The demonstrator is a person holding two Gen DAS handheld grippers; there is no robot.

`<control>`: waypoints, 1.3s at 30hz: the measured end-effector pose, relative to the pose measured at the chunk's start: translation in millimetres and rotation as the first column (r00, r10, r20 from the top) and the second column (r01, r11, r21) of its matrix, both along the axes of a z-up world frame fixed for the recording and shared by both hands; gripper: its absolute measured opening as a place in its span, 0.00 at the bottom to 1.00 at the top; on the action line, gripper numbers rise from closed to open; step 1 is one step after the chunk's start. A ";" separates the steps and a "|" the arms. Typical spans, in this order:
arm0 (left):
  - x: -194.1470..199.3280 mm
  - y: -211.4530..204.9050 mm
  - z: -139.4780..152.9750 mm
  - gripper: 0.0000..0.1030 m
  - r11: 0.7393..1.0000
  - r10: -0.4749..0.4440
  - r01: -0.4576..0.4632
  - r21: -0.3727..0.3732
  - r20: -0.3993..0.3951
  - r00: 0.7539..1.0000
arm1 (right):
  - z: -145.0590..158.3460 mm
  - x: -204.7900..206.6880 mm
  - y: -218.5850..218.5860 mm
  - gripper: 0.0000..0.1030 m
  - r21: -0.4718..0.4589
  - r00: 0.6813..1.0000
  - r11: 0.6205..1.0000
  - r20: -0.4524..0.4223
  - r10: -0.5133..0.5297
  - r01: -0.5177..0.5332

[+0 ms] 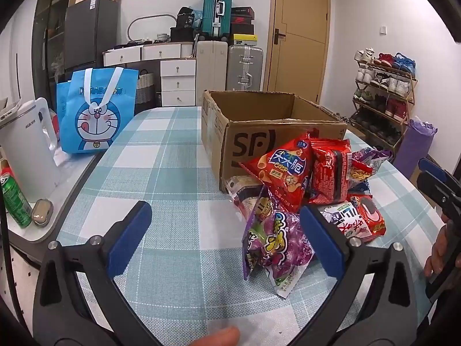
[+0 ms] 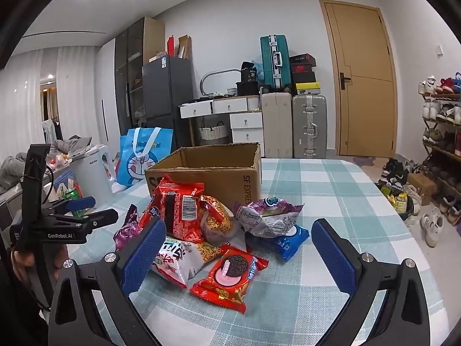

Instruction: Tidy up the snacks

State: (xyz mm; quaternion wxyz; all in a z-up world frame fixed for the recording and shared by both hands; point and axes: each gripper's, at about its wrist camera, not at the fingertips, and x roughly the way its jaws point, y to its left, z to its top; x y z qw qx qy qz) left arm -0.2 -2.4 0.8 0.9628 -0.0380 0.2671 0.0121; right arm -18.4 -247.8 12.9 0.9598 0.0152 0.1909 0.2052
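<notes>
We were just starting: both our left gripper (image 1: 226, 230) and right gripper (image 2: 237, 248) had fingers spread wide, holding nothing, over the snack packets (image 2: 201, 230) piled beside the open cardboard box (image 2: 207, 170), and we probably needed to pinch one packet next.

Bare tablecloth (image 1: 173, 178) lies open at centre and lower left; the snack pile (image 1: 302, 199) and cardboard box (image 1: 253, 132) block the right.

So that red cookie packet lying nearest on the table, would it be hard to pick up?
Probably not. The red cookie packet looks small and flat, so likely light. Its glossy wrapper may be slippery and would likely crinkle. The cookies inside could crack if squeezed hard.
</notes>
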 end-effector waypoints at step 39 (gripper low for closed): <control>-1.6 -1.9 1.2 0.99 1.000 -0.021 0.021 0.002 0.012 1.000 | 0.3 -1.0 1.8 1.00 -0.001 1.000 1.000 0.003 0.000 0.000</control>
